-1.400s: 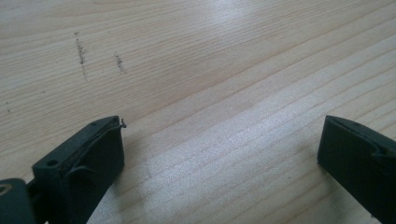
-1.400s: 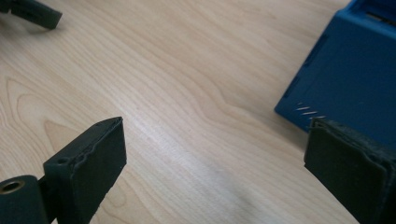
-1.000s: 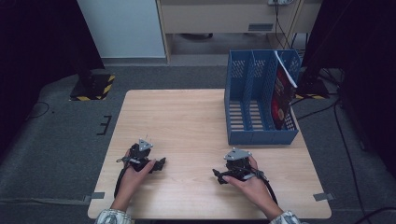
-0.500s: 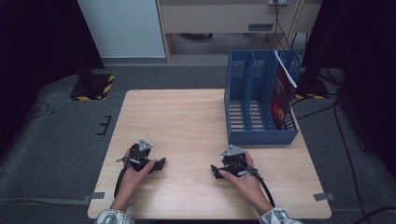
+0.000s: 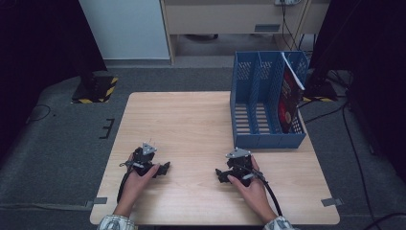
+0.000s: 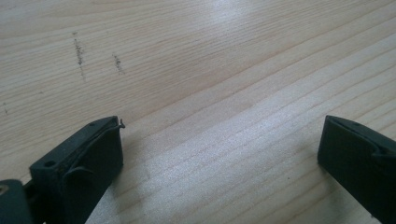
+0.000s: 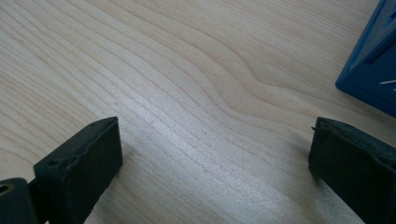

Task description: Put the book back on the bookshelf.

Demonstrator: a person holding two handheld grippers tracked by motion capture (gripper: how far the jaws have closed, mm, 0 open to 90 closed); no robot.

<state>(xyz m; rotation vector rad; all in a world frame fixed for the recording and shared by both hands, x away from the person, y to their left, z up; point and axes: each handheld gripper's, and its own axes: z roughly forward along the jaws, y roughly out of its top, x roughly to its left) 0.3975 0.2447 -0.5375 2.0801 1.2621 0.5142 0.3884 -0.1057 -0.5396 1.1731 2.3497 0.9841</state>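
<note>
Two grippers, left (image 5: 165, 168) and right (image 5: 219, 174), fingers spread, beside one blue rack (image 5: 268, 140).

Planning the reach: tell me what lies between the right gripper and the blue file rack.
Bare wooden tabletop, seen in the high view, separates the right gripper from the blue file rack.

The file rack (image 5: 268, 108) stands on the table (image 5: 191, 120) at the frame's right, a book (image 5: 288, 98) in its rightmost compartment. Lower down, the left gripper (image 5: 165, 168) sits lower left and the right gripper (image 5: 219, 174) lower centre, well apart.
</note>
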